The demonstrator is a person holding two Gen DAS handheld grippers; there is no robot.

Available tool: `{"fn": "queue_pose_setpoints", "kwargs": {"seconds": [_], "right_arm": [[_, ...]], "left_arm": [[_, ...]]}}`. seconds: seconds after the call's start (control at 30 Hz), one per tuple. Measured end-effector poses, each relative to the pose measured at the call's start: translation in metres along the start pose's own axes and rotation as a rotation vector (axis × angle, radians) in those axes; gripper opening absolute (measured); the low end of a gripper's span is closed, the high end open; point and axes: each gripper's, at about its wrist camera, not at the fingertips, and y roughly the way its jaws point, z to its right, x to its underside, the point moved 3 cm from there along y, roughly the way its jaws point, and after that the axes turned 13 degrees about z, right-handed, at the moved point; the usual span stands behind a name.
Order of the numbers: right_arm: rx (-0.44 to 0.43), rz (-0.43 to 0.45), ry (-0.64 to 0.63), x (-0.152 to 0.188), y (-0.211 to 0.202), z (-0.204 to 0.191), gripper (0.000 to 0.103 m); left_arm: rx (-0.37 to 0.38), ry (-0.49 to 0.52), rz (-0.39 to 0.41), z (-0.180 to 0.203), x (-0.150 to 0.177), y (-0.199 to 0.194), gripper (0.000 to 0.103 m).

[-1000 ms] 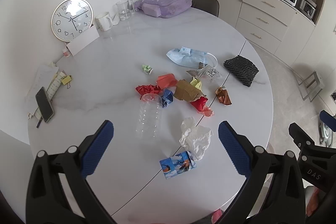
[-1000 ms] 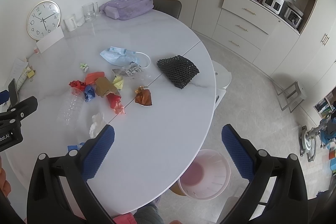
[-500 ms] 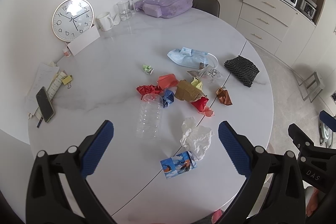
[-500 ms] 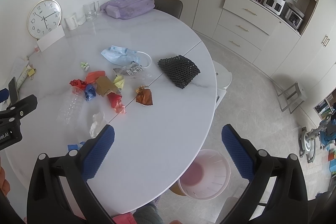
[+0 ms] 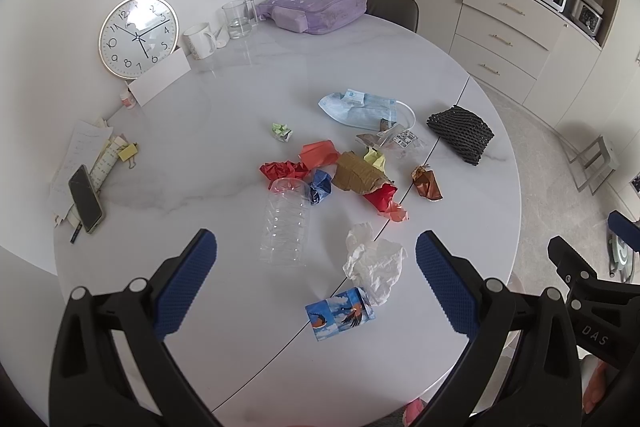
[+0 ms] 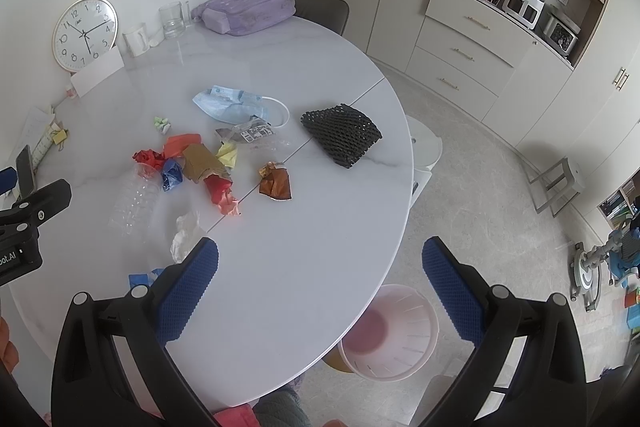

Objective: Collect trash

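Trash lies scattered on the round white table: a clear plastic bottle, a crumpled white tissue, a blue printed carton, a blue face mask, a black foam net, a brown wrapper and red, blue and brown paper scraps. My left gripper hovers open above the table's near side, nothing between its fingers. My right gripper is open over the table's edge, above a pink waste bin on the floor.
At the table's far side stand a clock, a white mug, a glass and a purple bag. A phone and papers lie at the left. A chair and cabinets stand behind.
Both views have shifted very slightly; the trash and both grippers stay as they were.
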Motion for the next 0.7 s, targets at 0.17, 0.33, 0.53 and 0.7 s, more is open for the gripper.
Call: {"fn": "queue_pose_setpoints", "kwargs": {"seconds": [0.17, 0.33, 0.53, 0.7], "right_arm": [[0.0, 0.003, 0.001, 0.0016, -0.0002, 0.0004, 0.101], [0.001, 0.001, -0.001, 0.0002, -0.0003, 0.0002, 0.101], [0.0, -0.001, -0.004, 0.001, -0.0002, 0.0002, 0.101], [0.0, -0.002, -0.004, 0.0002, -0.0002, -0.0003, 0.101]], "left_arm": [[-0.002, -0.001, 0.001, 0.0016, 0.0015, -0.0005, 0.096], [0.0, -0.001, -0.001, 0.0009, 0.0006, -0.0002, 0.096], [0.001, 0.0, 0.0, 0.0012, 0.0018, 0.0004, 0.096], [0.001, -0.002, 0.0, 0.0026, 0.0038, -0.0013, 0.096]]}}
